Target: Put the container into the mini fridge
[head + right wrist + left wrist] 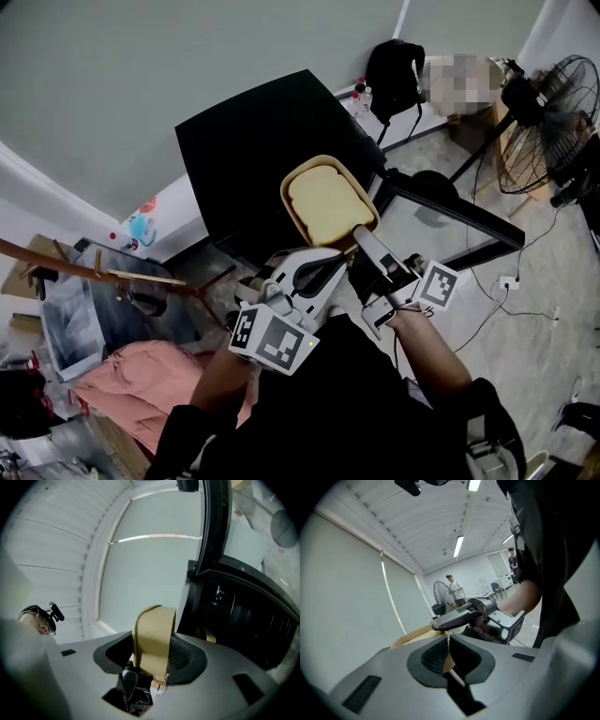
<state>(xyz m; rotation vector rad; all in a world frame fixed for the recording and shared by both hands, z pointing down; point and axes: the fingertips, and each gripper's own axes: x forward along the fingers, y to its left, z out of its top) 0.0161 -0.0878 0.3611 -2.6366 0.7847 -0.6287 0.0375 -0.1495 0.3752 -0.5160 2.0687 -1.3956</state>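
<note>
A tan container [328,202] with a pale yellow lid hangs in front of the black mini fridge [262,141], whose door [450,220] stands open to the right. My left gripper [323,262] is shut on the thin near rim of the container [417,634], which is pinched between its pads [436,656]. My right gripper [361,236] holds the near right corner. In the right gripper view the container's rounded corner [152,634] fills the gap between the jaws of that gripper [152,656], with the fridge's dark inside [239,616] just beyond.
A standing fan [548,122] and a black backpack [394,80] are behind the fridge. Pink cloth [141,384] and wooden sticks [94,272] lie at the left. A cable and plug [511,281] cross the floor at the right. Two people [454,588] stand far off.
</note>
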